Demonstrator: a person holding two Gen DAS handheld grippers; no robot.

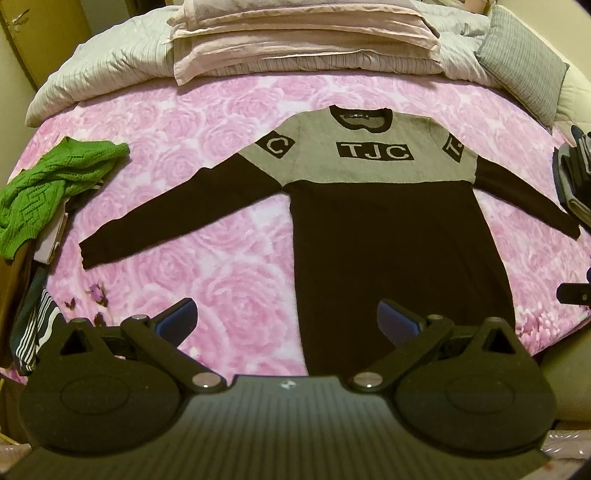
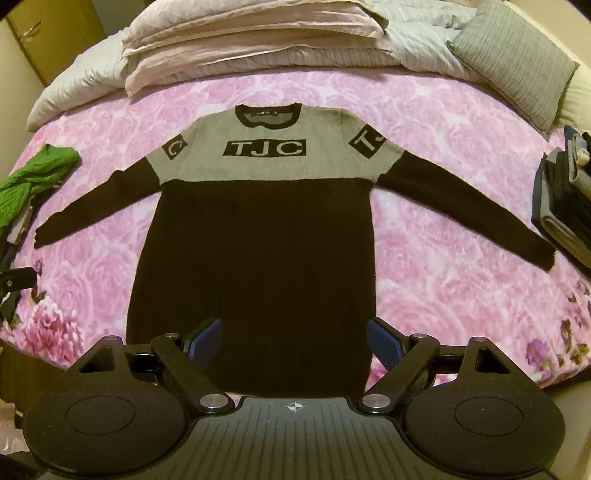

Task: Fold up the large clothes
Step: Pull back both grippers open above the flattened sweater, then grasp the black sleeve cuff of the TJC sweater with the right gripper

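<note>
Since the sweater point(image 2: 255, 236) looks a soft, probably limp knit spread mid-frame, both the left gripper point(image 1: 286, 317) and right gripper point(image 2: 293, 334), jaws apart and empty, would best pinch a cuff or hem edge.

place: home bedroom
surface: bed with pink rose-print cover point(image 2: 424, 122), fills most of both views
bedding: folded pale pink quilt point(image 1: 303, 37) stacked at the far end on a grey-white ribbed duvet point(image 1: 107, 62); grey pillow point(image 2: 513, 59) at the far right corner
clothes: black and grey "TJC" sweater point(image 2: 258, 229) laid flat with sleeves spread; crumpled green knit point(image 1: 48, 184) on top of a loose pile at the left edge; folded dark and grey stack point(image 2: 565, 206) at the right edge
room: beige door with a lever handle point(image 2: 31, 27) top left, cream wall beside it
light: warm indoor lighting
</note>
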